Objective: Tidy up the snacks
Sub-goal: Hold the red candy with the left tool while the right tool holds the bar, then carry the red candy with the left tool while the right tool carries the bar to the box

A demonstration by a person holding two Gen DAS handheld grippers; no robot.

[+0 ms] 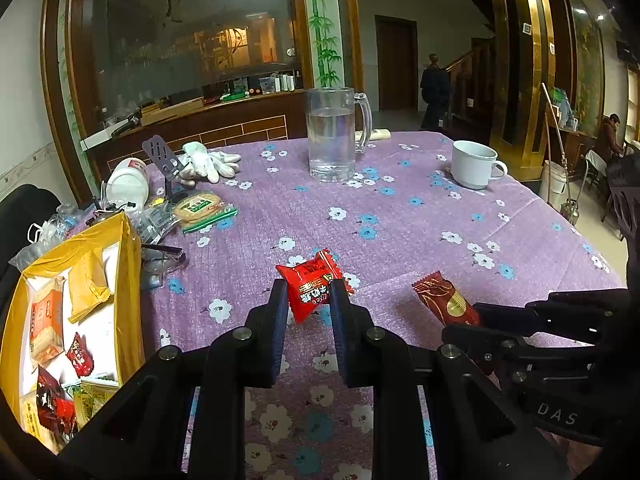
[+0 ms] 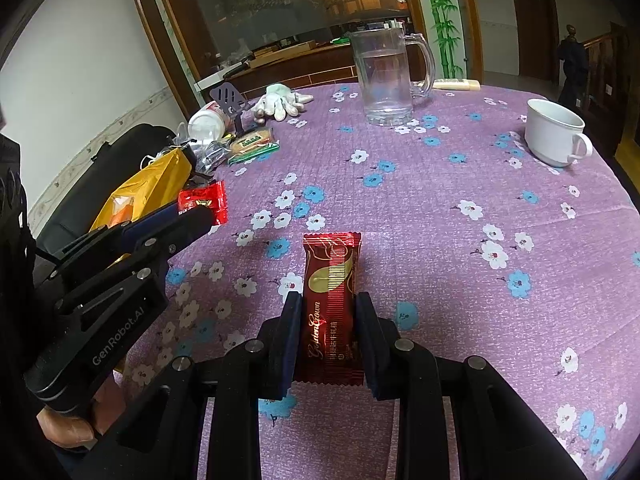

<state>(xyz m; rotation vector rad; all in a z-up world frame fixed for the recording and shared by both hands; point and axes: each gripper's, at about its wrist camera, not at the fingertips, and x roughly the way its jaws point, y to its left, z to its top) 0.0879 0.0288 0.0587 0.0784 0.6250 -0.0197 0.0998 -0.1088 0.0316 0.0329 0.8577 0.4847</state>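
Observation:
My left gripper (image 1: pixel 309 289) is shut on a bright red snack packet (image 1: pixel 310 283) and holds it above the purple flowered tablecloth (image 1: pixel 400 240). The same packet (image 2: pixel 204 200) and left gripper show at the left of the right wrist view. My right gripper (image 2: pixel 328 300) is shut on a dark red Golden Crown snack bar (image 2: pixel 330 304), which also shows in the left wrist view (image 1: pixel 446 300). A yellow box (image 1: pixel 128 280) with several snacks inside stands open at the left.
A glass mug of water (image 1: pixel 332 136), a white cup (image 1: pixel 474 164), white gloves (image 1: pixel 208 162), a green-wrapped biscuit pack (image 1: pixel 202 210), glasses (image 1: pixel 164 258), a white jar (image 1: pixel 128 184) and clutter sit on the table.

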